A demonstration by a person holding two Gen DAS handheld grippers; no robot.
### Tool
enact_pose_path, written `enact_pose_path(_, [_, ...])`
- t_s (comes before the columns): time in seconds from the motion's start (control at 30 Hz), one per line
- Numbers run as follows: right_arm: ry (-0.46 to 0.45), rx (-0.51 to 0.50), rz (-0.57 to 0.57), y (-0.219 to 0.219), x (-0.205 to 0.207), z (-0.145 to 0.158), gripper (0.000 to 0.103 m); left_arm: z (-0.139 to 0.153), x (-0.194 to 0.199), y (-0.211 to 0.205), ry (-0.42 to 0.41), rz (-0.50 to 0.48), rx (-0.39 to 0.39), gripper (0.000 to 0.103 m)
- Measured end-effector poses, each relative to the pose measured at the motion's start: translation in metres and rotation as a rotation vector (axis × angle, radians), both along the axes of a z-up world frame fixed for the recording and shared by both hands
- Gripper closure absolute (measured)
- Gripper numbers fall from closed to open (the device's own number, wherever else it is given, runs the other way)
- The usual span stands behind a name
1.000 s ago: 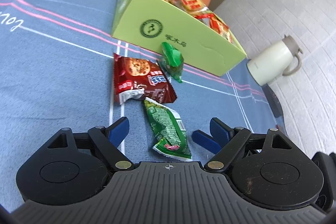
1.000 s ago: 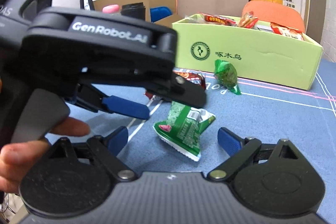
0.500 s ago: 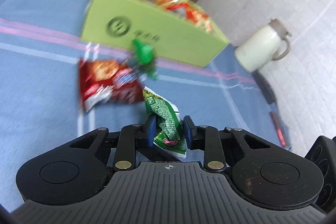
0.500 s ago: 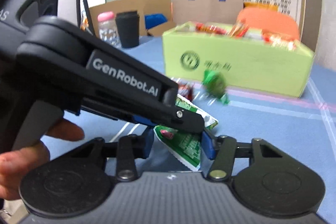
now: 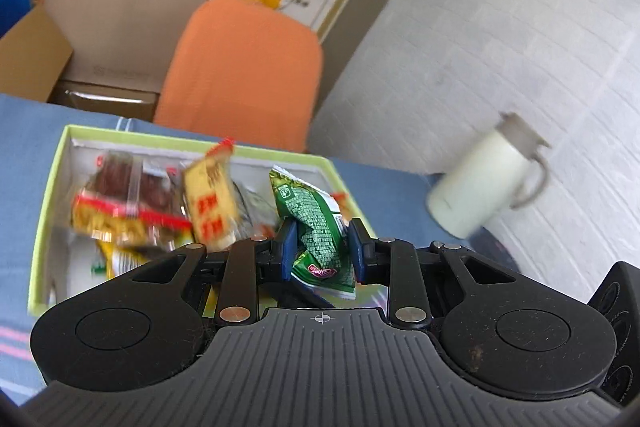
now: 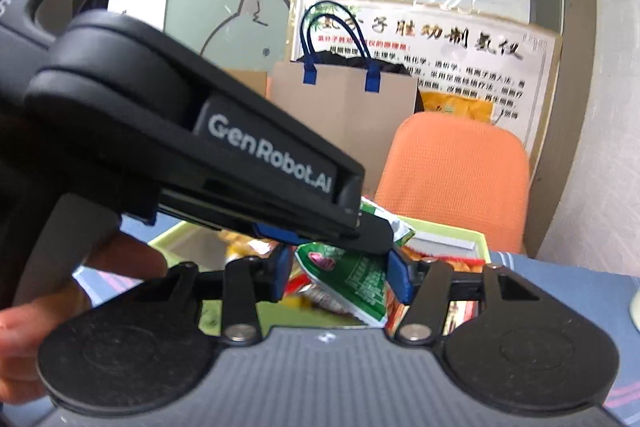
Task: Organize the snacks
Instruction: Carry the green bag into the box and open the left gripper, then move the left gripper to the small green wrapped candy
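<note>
My left gripper [image 5: 320,247] is shut on a green snack packet [image 5: 316,223] and holds it upright over the open light-green box [image 5: 160,140], which holds several red and yellow snack packs. In the right wrist view the left gripper [image 6: 376,237] reaches in from the left and pinches the top of the green packet [image 6: 356,283]. The packet hangs between the fingers of my right gripper [image 6: 340,279], whose jaws are opening. A thin gap shows at its left pad. The box [image 6: 460,229] lies just beyond.
A white lidded jug [image 5: 484,183] stands on the blue tablecloth [image 5: 28,131] right of the box. Behind the table are an orange chair [image 5: 244,75], a brown paper bag [image 5: 128,7] and cardboard boxes. A person's hand [image 6: 24,311] grips the left tool.
Both grippers closed around the green packet on the cloth. They then rose and moved forward with it, from in front of the box to above it.
</note>
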State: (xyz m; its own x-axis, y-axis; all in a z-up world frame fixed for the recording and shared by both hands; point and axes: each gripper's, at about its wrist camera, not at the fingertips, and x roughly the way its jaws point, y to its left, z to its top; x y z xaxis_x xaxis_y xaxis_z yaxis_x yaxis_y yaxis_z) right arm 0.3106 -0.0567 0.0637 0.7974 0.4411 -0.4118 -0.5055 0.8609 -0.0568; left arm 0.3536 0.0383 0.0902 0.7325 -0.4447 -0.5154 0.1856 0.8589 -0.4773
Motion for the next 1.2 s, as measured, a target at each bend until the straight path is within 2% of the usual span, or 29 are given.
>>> enact_pose_path(0.13, [0.060,0.024,0.010,-0.006,0.024,-0.020,0.040,-0.021,0.033,0.000,0.060,0.008,0.018,0.100])
enact_pose_path(0.2, [0.064,0.052,0.006,-0.011,0.026,-0.027,0.034,-0.028,0.040,0.000,0.066,-0.006,0.012,0.099])
enact_pose_path(0.27, [0.059,0.094,0.020,-0.018,0.022,-0.029,0.028,-0.029,0.039,0.003,0.046,-0.017,0.002,0.088])
enact_pose_path(0.3, [0.056,0.105,0.016,-0.021,0.019,-0.028,0.025,-0.026,0.037,0.004,0.029,-0.019,-0.001,0.076])
enact_pose_path(0.33, [0.038,0.106,0.000,-0.024,0.013,-0.026,0.017,-0.022,0.032,0.003,0.011,-0.014,0.002,0.065])
enact_pose_path(0.4, [-0.025,0.106,-0.029,-0.028,-0.002,-0.015,0.009,-0.010,0.018,0.005,-0.037,0.001,0.025,0.058])
enact_pose_path(0.5, [-0.080,0.129,-0.037,-0.040,-0.035,-0.003,0.010,0.006,-0.009,0.013,-0.106,0.010,0.042,0.049])
enact_pose_path(0.57, [-0.089,0.135,-0.046,-0.046,-0.057,-0.003,0.010,0.010,-0.031,0.022,-0.127,0.012,0.033,0.045])
enact_pose_path(0.63, [-0.061,0.121,-0.033,-0.045,-0.074,-0.011,0.010,0.007,-0.049,0.029,-0.124,0.019,0.029,0.041])
enact_pose_path(0.73, [0.036,0.077,-0.011,-0.038,-0.078,-0.034,0.010,-0.009,-0.070,0.040,-0.080,0.037,0.013,0.040])
enact_pose_path(0.83, [0.139,0.024,0.015,-0.019,-0.074,-0.057,0.010,-0.034,-0.075,0.048,0.014,0.050,-0.009,0.041])
enact_pose_path(0.97, [0.200,0.017,0.085,0.009,-0.064,-0.069,0.010,-0.060,-0.056,0.054,0.158,0.048,-0.066,0.048])
enact_pose_path(1.0, [0.206,0.018,0.108,0.014,-0.061,-0.070,0.010,-0.064,-0.052,0.055,0.169,0.040,-0.077,0.049])
enact_pose_path(1.13, [0.226,-0.026,0.163,0.033,-0.050,-0.069,0.010,-0.077,-0.035,0.052,0.243,0.005,-0.053,0.062])
enact_pose_path(1.2, [0.240,-0.032,0.199,0.038,-0.047,-0.070,0.010,-0.080,-0.034,0.051,0.260,-0.017,-0.041,0.064])
